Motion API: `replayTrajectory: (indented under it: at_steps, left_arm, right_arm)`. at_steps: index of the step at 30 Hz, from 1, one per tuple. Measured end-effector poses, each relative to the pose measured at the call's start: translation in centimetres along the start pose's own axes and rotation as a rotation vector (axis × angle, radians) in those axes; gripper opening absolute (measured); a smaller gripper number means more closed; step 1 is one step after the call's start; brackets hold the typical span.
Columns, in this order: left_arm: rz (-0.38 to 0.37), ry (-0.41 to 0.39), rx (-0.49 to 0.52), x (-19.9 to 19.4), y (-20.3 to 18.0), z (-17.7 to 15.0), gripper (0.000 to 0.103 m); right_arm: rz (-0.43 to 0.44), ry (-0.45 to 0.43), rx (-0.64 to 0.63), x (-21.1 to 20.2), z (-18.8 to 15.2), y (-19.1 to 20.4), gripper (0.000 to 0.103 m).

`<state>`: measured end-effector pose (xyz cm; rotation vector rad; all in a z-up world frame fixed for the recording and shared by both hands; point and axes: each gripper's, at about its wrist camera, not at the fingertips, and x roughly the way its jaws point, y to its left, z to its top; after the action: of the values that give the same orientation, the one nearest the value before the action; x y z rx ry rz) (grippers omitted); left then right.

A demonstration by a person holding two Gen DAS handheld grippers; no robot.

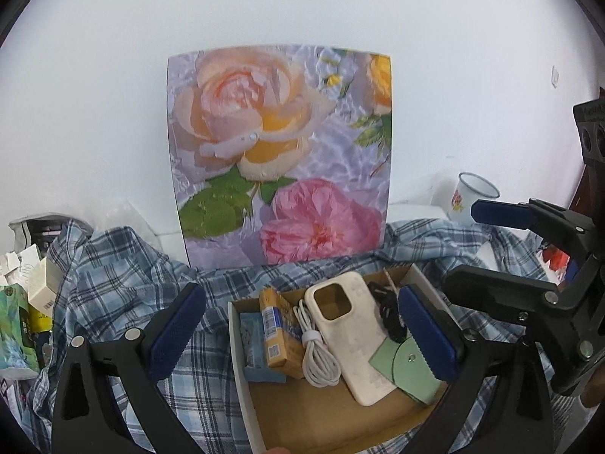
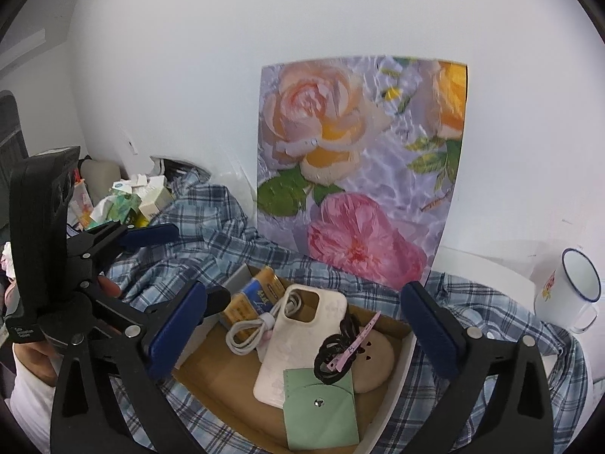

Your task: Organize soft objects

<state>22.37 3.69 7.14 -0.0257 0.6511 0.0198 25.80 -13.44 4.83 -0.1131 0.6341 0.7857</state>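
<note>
A blue plaid shirt (image 1: 113, 276) (image 2: 211, 227) lies crumpled over the table. On it sits a shallow cardboard box (image 1: 236, 340) (image 2: 401, 359). The box holds a cream phone case (image 1: 355, 344) (image 2: 295, 344), a coiled white cable (image 1: 317, 355) (image 2: 245, 333), a green pouch (image 1: 404, 370) (image 2: 321, 416) and black hair ties (image 2: 332, 355). My left gripper (image 1: 298, 295) (image 2: 189, 265) hangs open above the box's left side. My right gripper (image 2: 304, 291) (image 1: 465, 246) is open above its right side. Neither holds anything.
A floral board (image 1: 280, 151) (image 2: 359, 170) leans on the white wall behind the box. An enamel mug (image 1: 469, 196) (image 2: 567, 287) stands at the right. A pile of small cartons and packets (image 1: 22, 314) (image 2: 128, 200) crowds the left. A person's hand (image 2: 109, 287) grips the left gripper's handle.
</note>
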Motion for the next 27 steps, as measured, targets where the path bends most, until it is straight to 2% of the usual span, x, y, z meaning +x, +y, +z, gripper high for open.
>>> replayTrajectory:
  at_steps: [8, 13, 23, 27]
  left_arm:
    - [-0.007, -0.084, -0.034, -3.3, 0.4, 1.1, 0.103]
    - [-0.01, -0.158, -0.047, -6.4, 0.6, 1.9, 0.103]
    - [-0.071, -0.288, -0.104, -12.6, 1.1, 3.0, 0.103]
    - [-0.073, -0.342, -0.081, -15.1, 0.2, 3.1, 0.103]
  right_arm:
    - [0.06, -0.091, -0.017, -3.7, 1.3, 1.8, 0.102]
    - [0.059, -0.154, -0.034, -6.3, 1.9, 3.0, 0.102]
    - [-0.002, -0.291, -0.102, -12.9, 2.7, 6.1, 0.103]
    - [-0.035, -0.343, -0.116, -15.0, 2.5, 7.1, 0.103]
